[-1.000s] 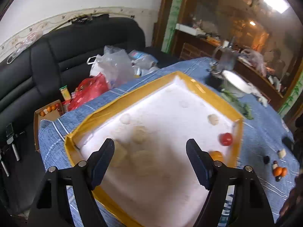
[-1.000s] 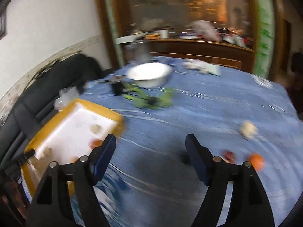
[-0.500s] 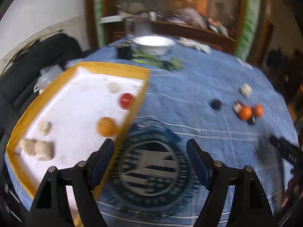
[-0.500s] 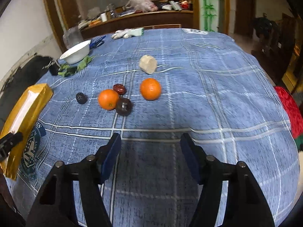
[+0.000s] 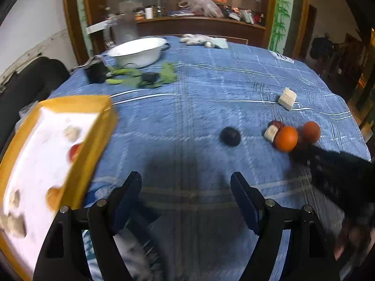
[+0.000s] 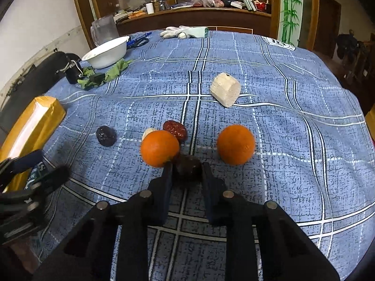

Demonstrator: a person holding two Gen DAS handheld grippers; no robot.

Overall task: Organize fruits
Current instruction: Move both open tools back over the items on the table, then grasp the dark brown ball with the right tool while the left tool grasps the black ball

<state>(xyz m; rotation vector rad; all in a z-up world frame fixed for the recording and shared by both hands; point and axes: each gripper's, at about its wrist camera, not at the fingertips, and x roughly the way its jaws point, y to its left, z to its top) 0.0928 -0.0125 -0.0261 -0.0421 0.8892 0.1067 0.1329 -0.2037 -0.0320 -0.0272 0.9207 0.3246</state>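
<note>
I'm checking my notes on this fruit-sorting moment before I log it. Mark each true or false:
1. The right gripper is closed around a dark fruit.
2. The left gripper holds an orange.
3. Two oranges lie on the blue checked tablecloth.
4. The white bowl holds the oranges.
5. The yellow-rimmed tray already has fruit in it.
1. True: the right gripper grips the dark wrinkled fruit.
2. False: the left gripper is open and empty.
3. True: one round orange and another lie on the blue checked tablecloth.
4. False: the white bowl stands far from them.
5. True: the yellow-rimmed tray holds several pieces.
</note>
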